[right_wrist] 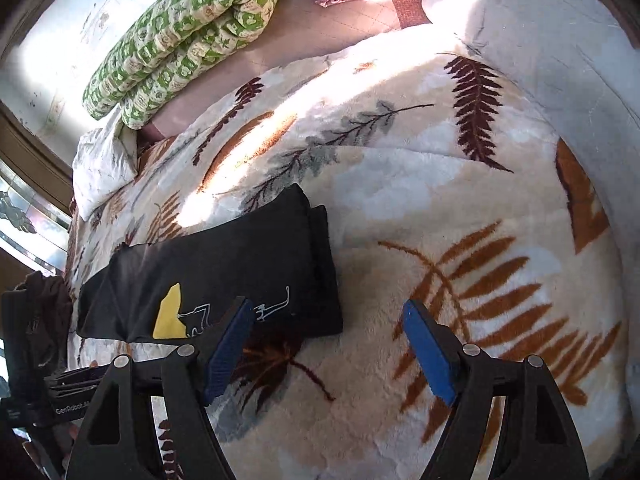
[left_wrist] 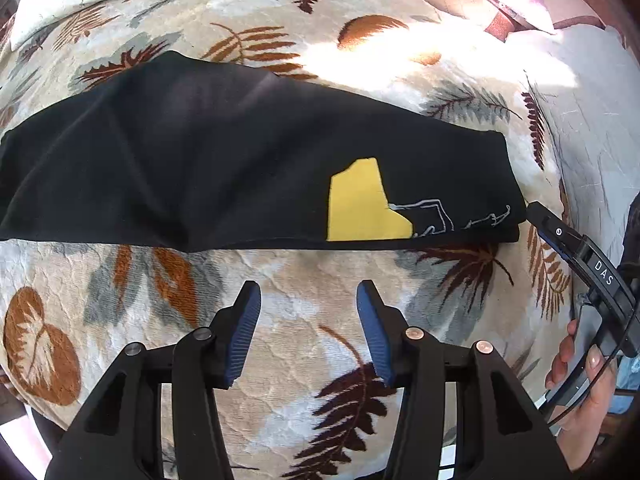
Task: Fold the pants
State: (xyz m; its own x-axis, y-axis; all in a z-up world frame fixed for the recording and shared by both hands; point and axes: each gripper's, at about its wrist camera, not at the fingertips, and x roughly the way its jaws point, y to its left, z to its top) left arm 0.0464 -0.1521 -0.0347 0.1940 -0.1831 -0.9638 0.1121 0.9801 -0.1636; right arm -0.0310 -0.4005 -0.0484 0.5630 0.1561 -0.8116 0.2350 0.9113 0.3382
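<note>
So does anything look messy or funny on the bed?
Only a little. The black pants lie folded lengthwise on the leafy blanket, but at the end nearest the right gripper the layers don't line up: one edge sticks out past the other. Both grippers are open, holding nothing.

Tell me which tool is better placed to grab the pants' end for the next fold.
Right, probably. The right tool hangs open beside the end of the black pants, one finger over the cloth. The left tool, also open, faces their long edge, short of it.
</note>
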